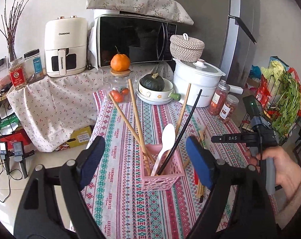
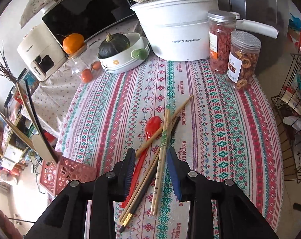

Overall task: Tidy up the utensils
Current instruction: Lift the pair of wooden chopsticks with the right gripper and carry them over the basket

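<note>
The right gripper [image 2: 151,171] hangs spread over loose chopsticks [image 2: 160,159] lying lengthwise between its fingers, tips pointing away; the left gripper [image 1: 145,159], also spread, flanks the pink basket [image 1: 160,177].

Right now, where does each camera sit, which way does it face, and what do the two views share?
Left wrist: sits on the left tongs, open above the pink basket, facing the microwave; the person's right hand shows.
Right wrist: sits on the right tongs, open over the loose chopsticks and red spoon, facing the white pot.
Shared: basket, pot, tablecloth.
</note>
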A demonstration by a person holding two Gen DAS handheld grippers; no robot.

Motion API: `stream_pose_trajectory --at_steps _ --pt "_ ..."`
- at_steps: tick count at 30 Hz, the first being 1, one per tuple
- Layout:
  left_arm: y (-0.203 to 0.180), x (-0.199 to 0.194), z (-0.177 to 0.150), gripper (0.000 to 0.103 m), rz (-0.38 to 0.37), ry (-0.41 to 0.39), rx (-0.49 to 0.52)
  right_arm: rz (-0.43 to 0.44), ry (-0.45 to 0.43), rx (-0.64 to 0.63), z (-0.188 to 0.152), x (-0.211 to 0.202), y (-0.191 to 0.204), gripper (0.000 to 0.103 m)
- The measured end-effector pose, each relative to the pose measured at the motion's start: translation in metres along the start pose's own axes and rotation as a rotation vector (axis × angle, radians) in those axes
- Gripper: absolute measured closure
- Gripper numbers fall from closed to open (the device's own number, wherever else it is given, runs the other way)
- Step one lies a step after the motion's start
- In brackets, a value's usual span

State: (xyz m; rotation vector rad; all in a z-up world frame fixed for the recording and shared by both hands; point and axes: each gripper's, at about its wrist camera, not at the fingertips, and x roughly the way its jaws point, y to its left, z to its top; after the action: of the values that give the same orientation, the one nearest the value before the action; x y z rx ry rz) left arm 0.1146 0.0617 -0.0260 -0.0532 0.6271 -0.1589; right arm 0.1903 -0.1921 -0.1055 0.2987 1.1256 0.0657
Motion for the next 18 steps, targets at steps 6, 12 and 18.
stream_pose_trajectory --at_steps 6,12,18 --pt "0.008 0.006 -0.002 0.02 -0.031 0.043 0.005 -0.08 0.058 0.016 0.021 0.059 -0.005 0.075" --pt "0.016 0.011 -0.001 0.02 -0.05 0.07 -0.024 -0.124 0.056 -0.017 0.016 0.076 -0.005 0.093" --pt "0.024 0.018 -0.005 0.02 -0.036 0.144 -0.057 -0.083 -0.126 -0.04 0.002 -0.004 0.009 0.093"
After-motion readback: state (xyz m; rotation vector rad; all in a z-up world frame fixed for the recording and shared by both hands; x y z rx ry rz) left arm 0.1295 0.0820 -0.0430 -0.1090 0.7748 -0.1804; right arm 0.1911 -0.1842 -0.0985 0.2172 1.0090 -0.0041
